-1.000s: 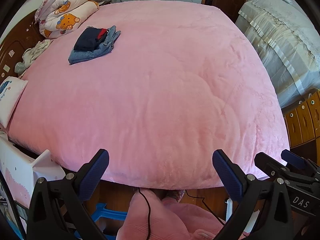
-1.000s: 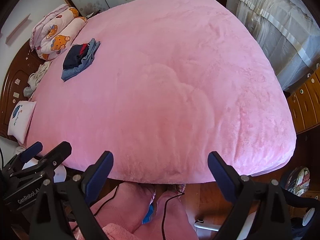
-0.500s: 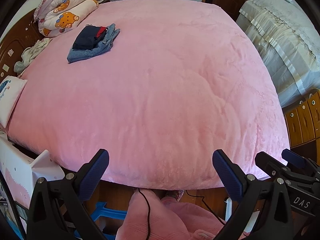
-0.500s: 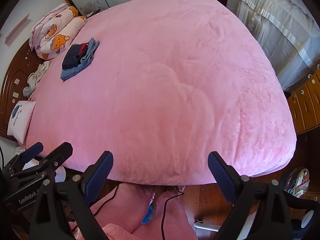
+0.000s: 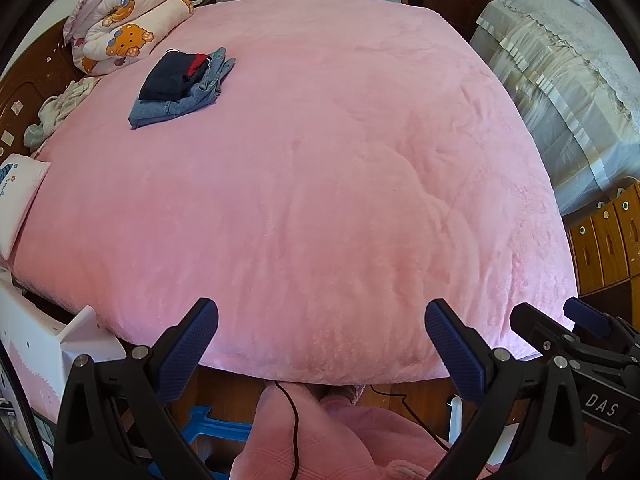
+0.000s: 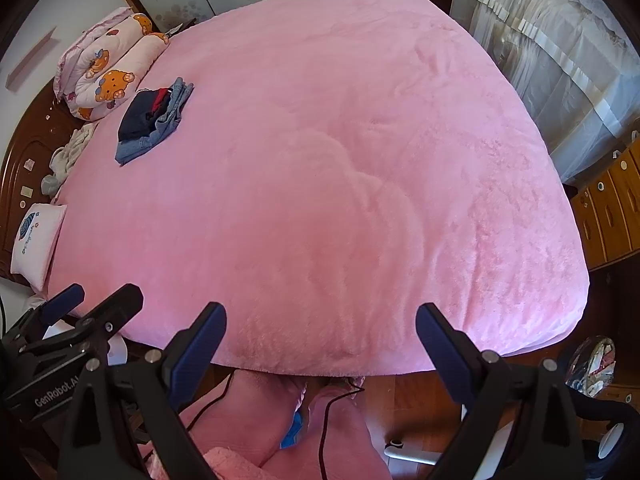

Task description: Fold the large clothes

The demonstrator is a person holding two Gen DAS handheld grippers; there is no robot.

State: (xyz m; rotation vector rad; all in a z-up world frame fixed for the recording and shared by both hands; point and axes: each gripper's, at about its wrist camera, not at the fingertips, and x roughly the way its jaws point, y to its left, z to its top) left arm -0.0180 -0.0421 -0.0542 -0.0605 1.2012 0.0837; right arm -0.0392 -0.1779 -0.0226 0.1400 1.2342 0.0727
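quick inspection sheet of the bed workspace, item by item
surface: pink plush blanket covers the bed, mostly bare
job's things: folded jeans with a dark navy garment on top, far left of the bed
clutter: bear-print quilt, crumpled pale cloth and a white pillow along the headboard side
grippers: left gripper and right gripper both open, empty, at the near edge
cables: black cable over pink-clad legs
surroundings: wooden drawers, covered furniture
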